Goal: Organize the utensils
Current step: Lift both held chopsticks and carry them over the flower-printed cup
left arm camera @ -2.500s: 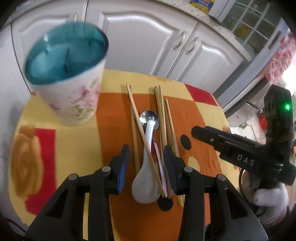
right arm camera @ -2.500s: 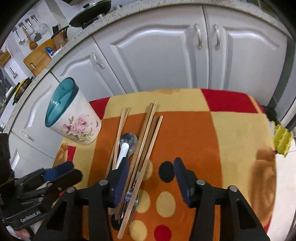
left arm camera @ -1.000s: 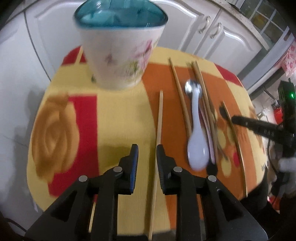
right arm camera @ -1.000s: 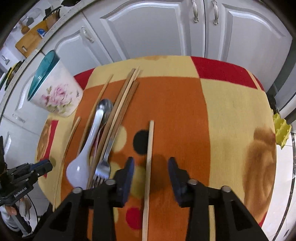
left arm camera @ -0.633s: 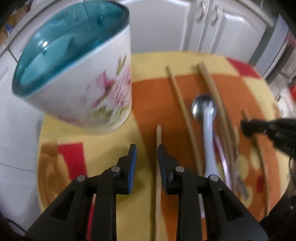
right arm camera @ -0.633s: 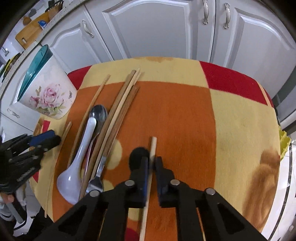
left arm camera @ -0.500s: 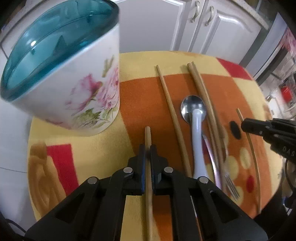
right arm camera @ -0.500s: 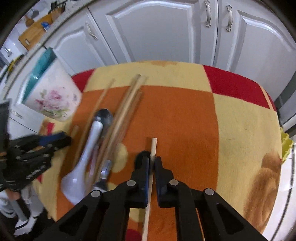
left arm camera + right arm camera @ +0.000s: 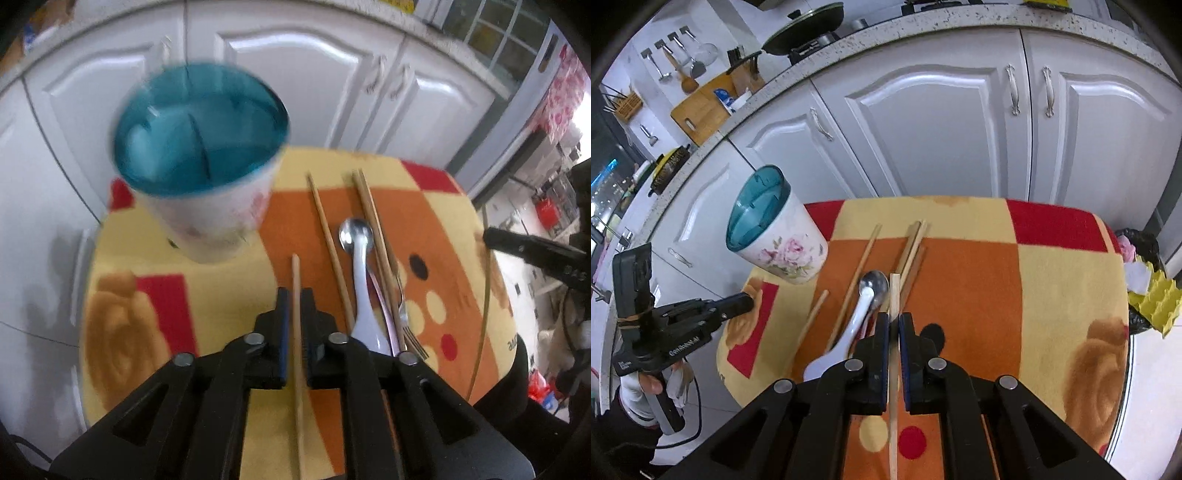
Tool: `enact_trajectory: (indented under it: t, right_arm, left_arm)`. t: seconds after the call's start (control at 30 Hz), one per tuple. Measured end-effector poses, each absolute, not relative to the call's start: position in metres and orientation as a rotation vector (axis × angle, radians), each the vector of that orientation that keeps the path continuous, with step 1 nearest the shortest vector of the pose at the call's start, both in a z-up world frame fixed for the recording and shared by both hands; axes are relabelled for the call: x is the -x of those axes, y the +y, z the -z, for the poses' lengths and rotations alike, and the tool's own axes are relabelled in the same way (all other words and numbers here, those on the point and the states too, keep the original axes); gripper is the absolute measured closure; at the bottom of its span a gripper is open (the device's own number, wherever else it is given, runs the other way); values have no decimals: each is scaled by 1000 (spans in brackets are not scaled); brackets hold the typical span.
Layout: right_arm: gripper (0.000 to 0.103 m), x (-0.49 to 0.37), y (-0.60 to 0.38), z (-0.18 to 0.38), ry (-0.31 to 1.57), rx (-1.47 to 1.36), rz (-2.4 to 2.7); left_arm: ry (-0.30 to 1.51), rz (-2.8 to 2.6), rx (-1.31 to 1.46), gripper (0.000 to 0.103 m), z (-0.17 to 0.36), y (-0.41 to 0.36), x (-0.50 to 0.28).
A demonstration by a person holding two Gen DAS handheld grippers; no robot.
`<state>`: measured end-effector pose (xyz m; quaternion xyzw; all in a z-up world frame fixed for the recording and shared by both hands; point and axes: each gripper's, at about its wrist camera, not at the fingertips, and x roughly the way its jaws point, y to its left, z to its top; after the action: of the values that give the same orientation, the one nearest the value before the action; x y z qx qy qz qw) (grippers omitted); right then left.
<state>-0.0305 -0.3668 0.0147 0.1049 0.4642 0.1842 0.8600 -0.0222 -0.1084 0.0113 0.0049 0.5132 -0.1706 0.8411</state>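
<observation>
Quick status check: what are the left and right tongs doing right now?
Left tongs: closed on a chopstick.
Right tongs: closed on another chopstick.

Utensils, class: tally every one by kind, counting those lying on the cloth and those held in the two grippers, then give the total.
Chopsticks: 6
Spoons: 2
Fork: 1
Total: 9

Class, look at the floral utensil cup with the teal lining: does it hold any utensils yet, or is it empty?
Empty, as far as shows. The left wrist view looks into the cup and shows only its teal divider walls. Both chopsticks are clamped in closed jaws.
</observation>
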Motion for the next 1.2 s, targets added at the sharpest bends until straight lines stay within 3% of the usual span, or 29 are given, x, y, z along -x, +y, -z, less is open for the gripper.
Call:
enact_trajectory:
  t: [0.03,0.3,0.33,0.4,0.47,0.63,1.2]
  right_arm:
    - [98,32,-367,-13,976,-228,-385]
    - [98,42,-370,-22,961,-247,-392]
    - [98,43,-371,-23,958,-248,-393]
    - [98,45,-371,-27,951,-252,-399]
    - [98,47,-369,-30,943,-259,-406]
    - [98,55,-365,-46,910,-274,-445]
    - [98,54,-317,-143,737,-226,-621]
  left_arm:
    - [1097,353,-22,81,-3,-115,19]
    - [1154,262,-186,80,43,-150,-8]
    - [1166,256,-187,81,47,-151,-10]
    - [1150,278,-180,97,47,-151,-10]
    - [1156,301,-133,99,43,-144,-7]
    - [1091,367,53,99,-4,-104,14]
    - [648,346,200,99,-201,-12,62]
